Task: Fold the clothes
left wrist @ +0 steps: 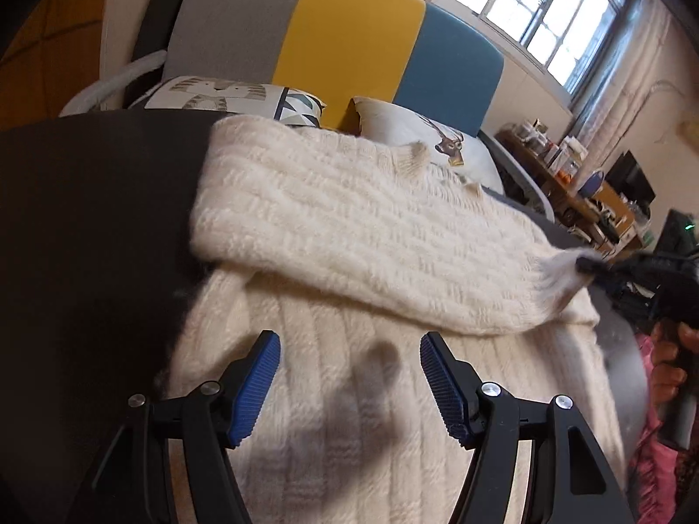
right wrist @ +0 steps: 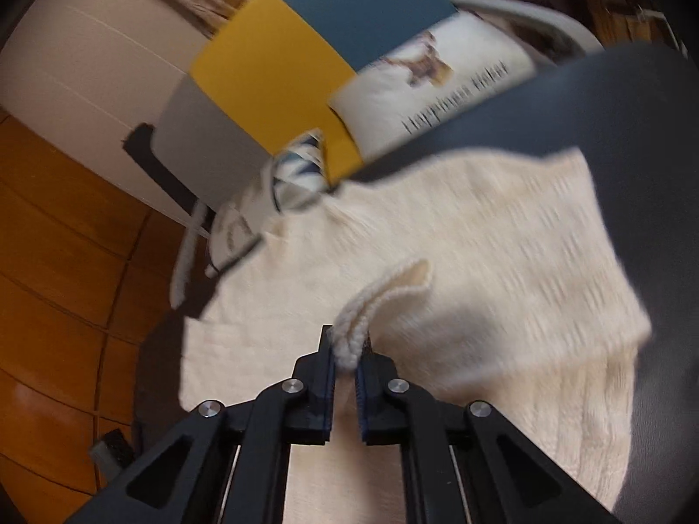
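Note:
A cream knitted sweater (left wrist: 349,236) lies on a dark round table (left wrist: 87,227), one part folded across its upper half. My left gripper (left wrist: 349,345) is open and empty, hovering just above the sweater's lower ribbed body. My right gripper (right wrist: 347,349) is shut on a bunched edge of the sweater (right wrist: 437,236) and holds it up a little; the right wrist view is blurred. In the left wrist view the right gripper (left wrist: 585,264) shows at the right, pinching the sweater's fuzzy edge.
A grey, yellow and blue sofa back (left wrist: 349,43) with printed cushions (left wrist: 428,135) stands right behind the table. A cluttered wooden desk (left wrist: 581,192) and a window (left wrist: 537,4) are at the back right. Wood floor (right wrist: 65,262) lies beside the table.

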### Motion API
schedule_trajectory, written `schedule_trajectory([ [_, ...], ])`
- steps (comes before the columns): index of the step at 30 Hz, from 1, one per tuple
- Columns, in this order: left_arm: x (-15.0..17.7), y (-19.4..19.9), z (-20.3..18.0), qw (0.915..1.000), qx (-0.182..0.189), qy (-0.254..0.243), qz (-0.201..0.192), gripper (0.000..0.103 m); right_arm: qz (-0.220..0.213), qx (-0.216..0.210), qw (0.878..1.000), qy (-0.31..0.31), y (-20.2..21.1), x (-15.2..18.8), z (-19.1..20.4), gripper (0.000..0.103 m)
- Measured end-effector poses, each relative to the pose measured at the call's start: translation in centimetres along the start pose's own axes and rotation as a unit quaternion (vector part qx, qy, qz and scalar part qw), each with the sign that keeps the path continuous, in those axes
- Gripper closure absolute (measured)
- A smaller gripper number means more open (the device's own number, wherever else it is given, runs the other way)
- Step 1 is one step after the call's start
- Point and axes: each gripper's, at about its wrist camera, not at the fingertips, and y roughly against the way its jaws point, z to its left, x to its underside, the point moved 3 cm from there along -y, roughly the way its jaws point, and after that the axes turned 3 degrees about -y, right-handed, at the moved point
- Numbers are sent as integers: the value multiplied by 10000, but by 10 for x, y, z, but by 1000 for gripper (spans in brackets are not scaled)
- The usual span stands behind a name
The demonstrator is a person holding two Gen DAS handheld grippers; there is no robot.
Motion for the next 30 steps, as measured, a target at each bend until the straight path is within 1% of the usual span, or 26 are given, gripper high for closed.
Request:
schedule_trajectory([
  [3,-14,-8,-1,10000,45,30,3,35,-334,-268,9985,353,19,-25,41,97],
  [5,-22,-15,-3,9999,125,47,73,35,-474,-387,9965,571,27,-36,63,97],
  [7,-31,-21,-6,9998,177,51,46,35,-583,-470,9945,729,35,-43,79,97],
  [11,-48,-28,5,9998,-2,175,-121,33,-770,-665,9899,990,51,-54,105,97],
  [12,-52,-31,11,9995,-130,274,-106,33,-801,-729,9888,1024,55,-53,108,97],
  [13,-53,-29,16,9990,-235,322,-177,33,-844,-758,9877,1078,59,-51,109,97],
  [15,-55,-23,26,9977,-425,387,-370,33,-929,-600,9859,1258,67,-49,109,97],
  [17,-53,-13,32,9957,-563,387,-630,33,-996,-407,9849,1353,69,-46,99,97],
  [18,-52,-8,35,9948,-581,388,-740,33,-962,-280,9861,1326,64,-45,90,97],
  [20,-48,-2,39,9930,-755,352,-838,33,-804,-68,9901,1149,52,-43,69,97],
  [22,-42,-4,44,9927,-818,421,-775,33,-517,121,9949,856,33,-38,41,97],
  [25,-33,-6,53,9919,-905,567,-694,33,-45,557,9969,552,-1,-25,-3,97],
  [28,-30,-5,63,9892,-990,825,-697,32,296,781,9963,217,-21,-15,-40,97],
  [30,-29,-3,67,9880,-962,947,-747,31,381,762,9964,30,-24,-10,-60,97],
])
